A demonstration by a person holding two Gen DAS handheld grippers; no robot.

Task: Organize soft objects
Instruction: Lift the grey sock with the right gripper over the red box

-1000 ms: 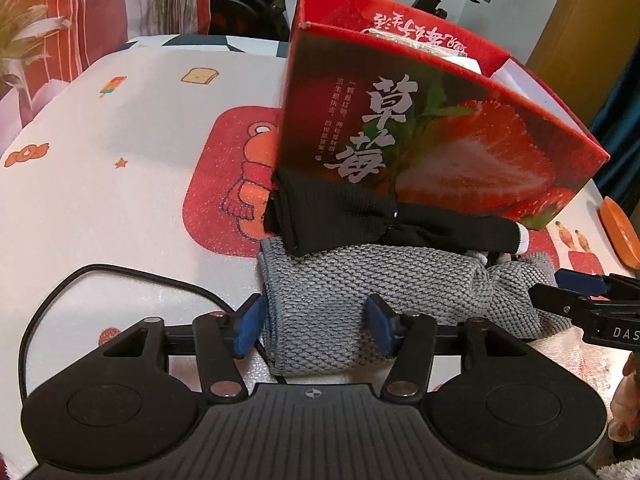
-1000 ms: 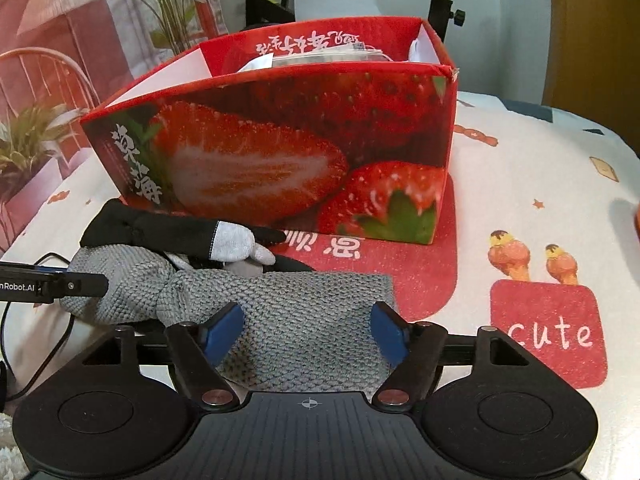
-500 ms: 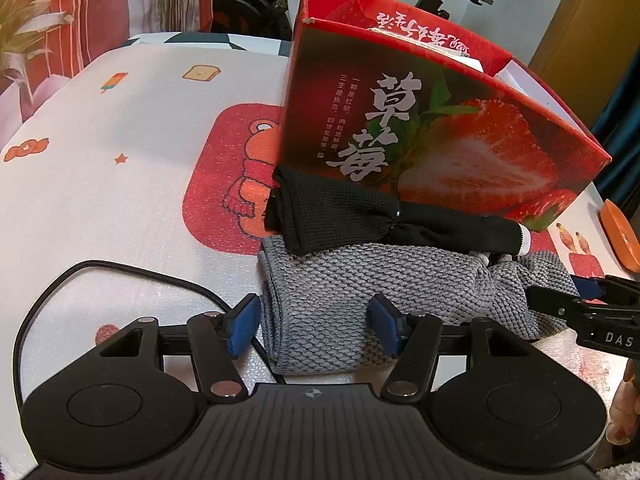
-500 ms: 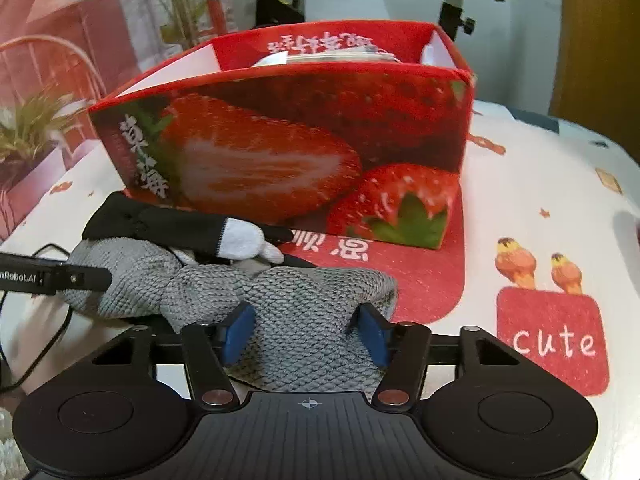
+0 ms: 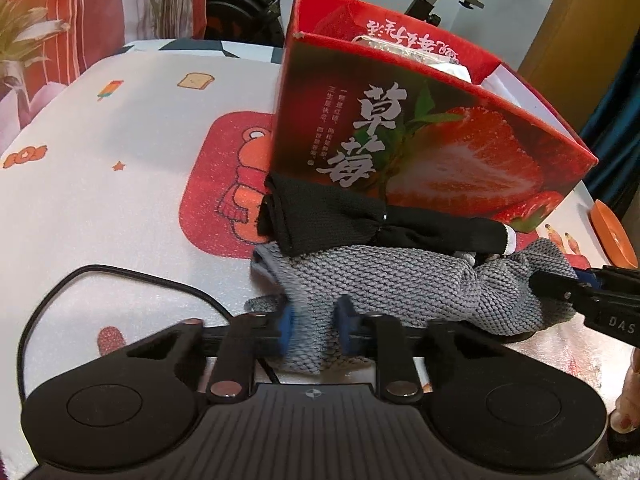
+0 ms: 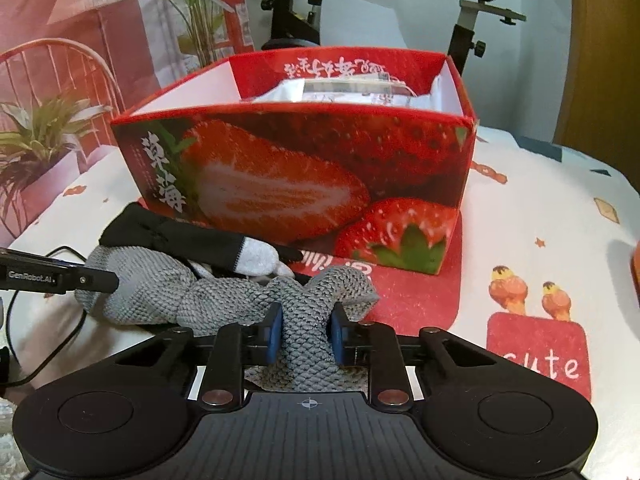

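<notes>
A grey knitted cloth [image 5: 400, 280] [image 6: 240, 296] lies bunched on the patterned table cover in front of a red strawberry box [image 5: 420, 140] [image 6: 304, 176]. My left gripper [image 5: 314, 332] is closing, its blue pads pinching the cloth's near left end. My right gripper [image 6: 306, 332] is closing too, and its pads squeeze the cloth's right end. A black sock with a grey toe [image 5: 360, 220] [image 6: 192, 236] rests on the cloth against the box. Each gripper's tip shows at the side of the other's view.
The open box holds white packets [image 6: 344, 92]. A black cable [image 5: 120, 276] curves across the cover at the left. An orange dish [image 5: 612, 232] sits at the far right edge. An exercise bike [image 6: 472, 12] and plants [image 6: 40, 136] stand behind the table.
Both grippers went from wide open around the flat cloth to pinched on its two ends. The cloth has bunched up and narrowed between the pads.
</notes>
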